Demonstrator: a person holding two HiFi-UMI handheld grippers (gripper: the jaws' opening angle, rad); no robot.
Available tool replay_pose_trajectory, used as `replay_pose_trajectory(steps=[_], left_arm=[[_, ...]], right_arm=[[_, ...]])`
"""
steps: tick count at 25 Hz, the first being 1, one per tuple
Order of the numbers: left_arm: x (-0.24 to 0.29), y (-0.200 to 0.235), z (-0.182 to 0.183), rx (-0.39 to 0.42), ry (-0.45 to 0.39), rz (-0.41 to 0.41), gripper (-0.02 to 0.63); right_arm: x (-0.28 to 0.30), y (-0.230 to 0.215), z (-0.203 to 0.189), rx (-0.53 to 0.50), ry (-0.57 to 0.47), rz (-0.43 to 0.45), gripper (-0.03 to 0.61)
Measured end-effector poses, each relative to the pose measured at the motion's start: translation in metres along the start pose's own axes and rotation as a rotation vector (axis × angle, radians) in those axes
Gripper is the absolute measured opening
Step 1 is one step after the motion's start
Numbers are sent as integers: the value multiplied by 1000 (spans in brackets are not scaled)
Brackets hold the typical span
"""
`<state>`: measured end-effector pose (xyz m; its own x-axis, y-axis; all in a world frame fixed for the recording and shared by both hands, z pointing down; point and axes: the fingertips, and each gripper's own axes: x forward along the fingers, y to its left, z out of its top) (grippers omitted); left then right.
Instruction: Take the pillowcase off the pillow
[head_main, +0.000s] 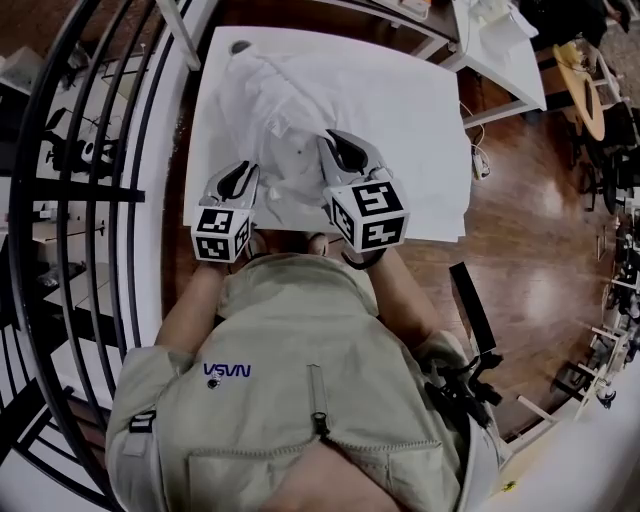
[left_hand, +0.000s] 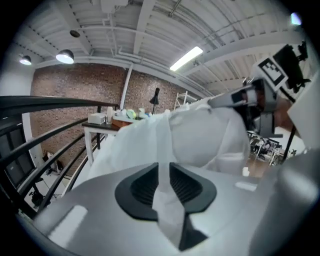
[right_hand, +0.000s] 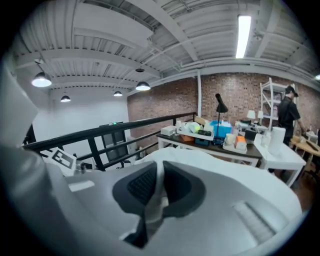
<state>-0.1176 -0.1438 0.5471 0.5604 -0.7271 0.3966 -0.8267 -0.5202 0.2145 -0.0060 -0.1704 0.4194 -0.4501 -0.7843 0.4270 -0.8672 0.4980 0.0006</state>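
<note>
Standing at the near edge of a white table (head_main: 420, 120), a person in a beige jacket (head_main: 300, 340) holds one gripper in each hand over a heap of white cloth. The cloth is the pillowcase (head_main: 280, 100). It lies crumpled on the left half of the table, from near the far left corner down to the near edge. I cannot tell from these views how much of the pillow is inside it.

The left gripper (left_hand: 164, 175) has its jaws pressed on a narrow fold of the pillowcase, and the fold fills the slit between the two black pads. From there the cloth rises in a big loose bulge in front of the gripper.

The right gripper (right_hand: 159, 187) also pinches a fold of the pillowcase, with its pads nearly together on it. In the head view this gripper is just beside the left one and reaches a little further over the table.

A black railing (head_main: 90, 200) runs along the left side of the table, and the wooden floor (head_main: 540, 250) shows on the right. In the right gripper view, another table with boxes and bottles (right_hand: 220, 142) stands before a brick wall, and a person in dark clothes (right_hand: 289, 112) stands at the far right.
</note>
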Motion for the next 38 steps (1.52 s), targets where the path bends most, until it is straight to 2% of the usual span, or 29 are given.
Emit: replay_pose_trajectory(steps=[2,4,5,7,9,10,12,13,16,20,24,27,29,31,33,35,38], left_arm=[[-24,-13,27,24,-107,-26,73],[-38,-40,47,78,-167,-108,94],[-38,-55,51,111,-162,-154,128],[-28,-80,45,164,-95,-222,226],[-14,-91,33,187,-17,-242,276],[-10,-92,29,194,8,-239,267],[-6,-94,26,209,17,-238,148],[-6,-95,28,216,7,-245,110],[-3,-110,32,269,-18,-313,33],[4,-156,17,373,19,-472,25],[39,-188,-4,361,101,-533,25],[74,-190,-22,352,158,-551,25],[76,-184,-24,349,164,-571,25],[57,-179,-24,345,147,-619,29],[28,-171,-27,286,133,-672,42],[-3,-157,-28,192,130,-713,72],[-39,-121,-4,93,67,-687,93]], right_arm=[[8,4,1,-10,13,19,14],[14,9,3,-15,22,34,14],[17,11,5,-18,24,39,14],[23,14,10,-26,26,46,14],[27,16,16,-34,27,53,14],[28,16,18,-37,27,55,15],[29,15,22,-42,23,51,14],[30,13,25,-40,18,46,14],[28,4,36,-32,-5,27,14],[23,-10,54,-11,-40,4,14],[14,-12,72,9,-67,11,14],[5,-12,67,35,-64,25,14],[-1,-13,56,49,-63,30,14],[-7,-17,49,70,-76,33,14],[-12,-18,46,83,-85,45,15],[-13,-14,41,84,-82,70,14],[-15,-3,30,77,-73,120,14]])
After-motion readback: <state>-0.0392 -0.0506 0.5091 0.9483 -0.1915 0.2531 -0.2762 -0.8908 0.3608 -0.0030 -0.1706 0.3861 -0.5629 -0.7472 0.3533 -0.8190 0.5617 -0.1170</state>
